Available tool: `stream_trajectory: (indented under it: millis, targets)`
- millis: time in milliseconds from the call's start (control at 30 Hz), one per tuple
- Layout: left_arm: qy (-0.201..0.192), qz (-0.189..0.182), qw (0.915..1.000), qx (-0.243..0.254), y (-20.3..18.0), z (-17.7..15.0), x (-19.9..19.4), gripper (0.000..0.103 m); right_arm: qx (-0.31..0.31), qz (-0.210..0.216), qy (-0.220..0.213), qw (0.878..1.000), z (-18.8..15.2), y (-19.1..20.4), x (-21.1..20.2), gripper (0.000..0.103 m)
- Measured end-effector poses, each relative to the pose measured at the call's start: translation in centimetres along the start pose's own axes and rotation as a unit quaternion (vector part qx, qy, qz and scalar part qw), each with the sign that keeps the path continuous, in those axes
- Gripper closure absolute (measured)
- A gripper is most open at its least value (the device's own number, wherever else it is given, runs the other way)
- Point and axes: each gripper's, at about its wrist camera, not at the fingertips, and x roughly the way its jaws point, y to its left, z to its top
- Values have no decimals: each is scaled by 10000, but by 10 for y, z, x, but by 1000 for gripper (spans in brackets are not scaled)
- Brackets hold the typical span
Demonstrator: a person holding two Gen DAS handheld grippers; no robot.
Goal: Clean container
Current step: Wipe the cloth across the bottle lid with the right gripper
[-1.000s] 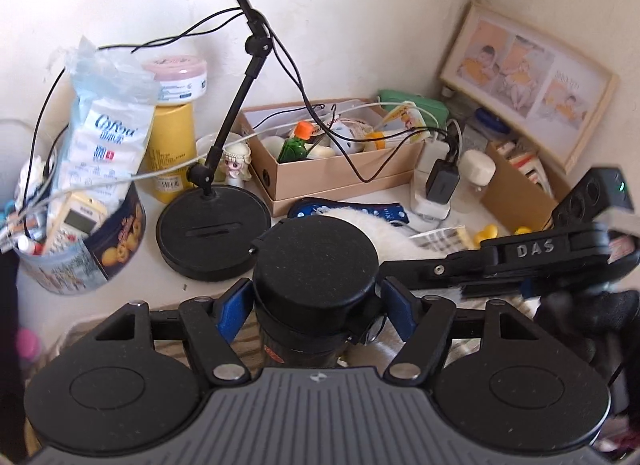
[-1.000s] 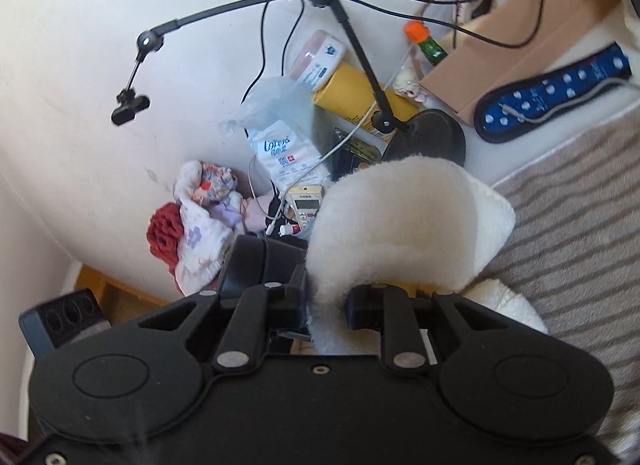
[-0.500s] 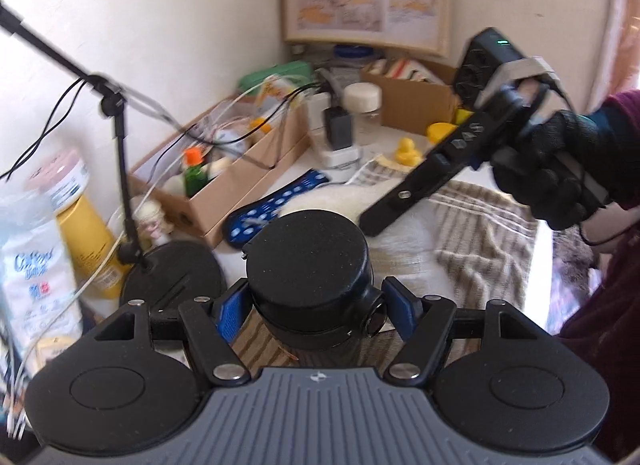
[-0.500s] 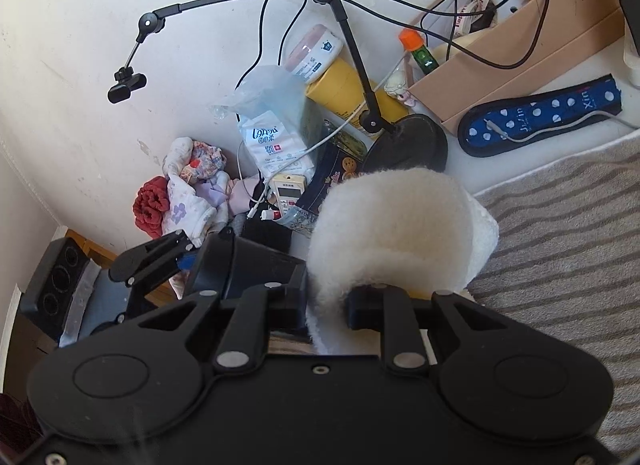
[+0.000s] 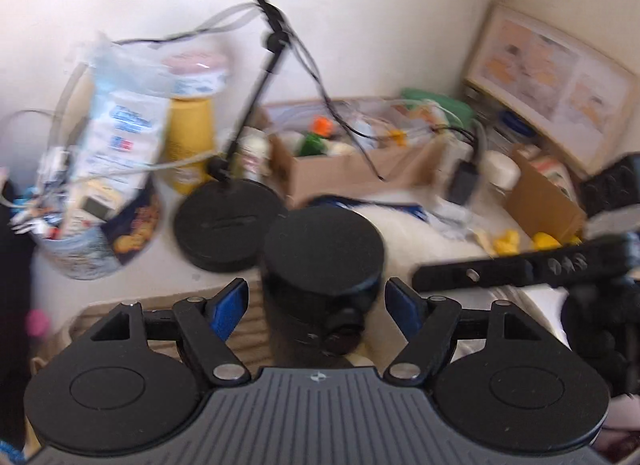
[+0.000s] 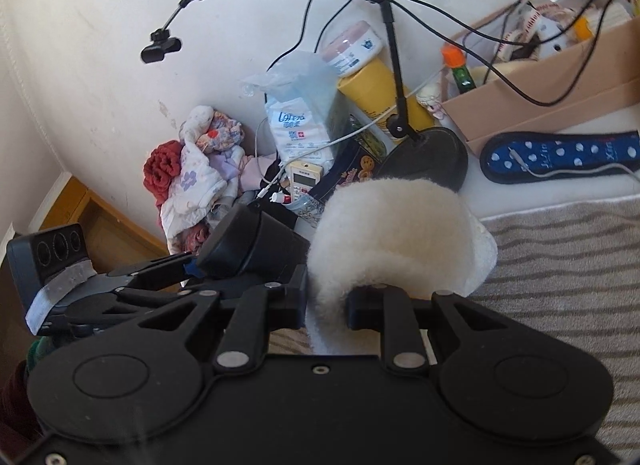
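Left hand-held gripper [image 5: 318, 301] spread wide, blue pads clear of the black cylindrical container [image 5: 322, 261] with matte round lid standing between them. Right hand-held gripper [image 6: 326, 299] pinched narrow on a fluffy white cloth [image 6: 390, 237], curled over just beside the container. Underneath, striped woven towel [image 6: 560, 249] on a white table [image 6: 552, 195]. Beyond, black round lamp base [image 5: 224, 225], cardboard box [image 5: 360, 173] of clutter, plain white wall [image 5: 360, 17].

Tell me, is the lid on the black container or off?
On. The black container has its flat round lid covering the top, between the open left hand-held gripper fingers.
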Motion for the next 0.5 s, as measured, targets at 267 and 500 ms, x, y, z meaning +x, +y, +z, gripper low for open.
stream_trajectory:
  millis: [267,500]
  targets:
    - [-47,-106,9979,640,0,0,2,40,-895,-154,108,9958,2,25,0,84]
    - [6,-789,9856,1494,10,2,3,40,-1808,-371,-111,9828,11,52,-11,84]
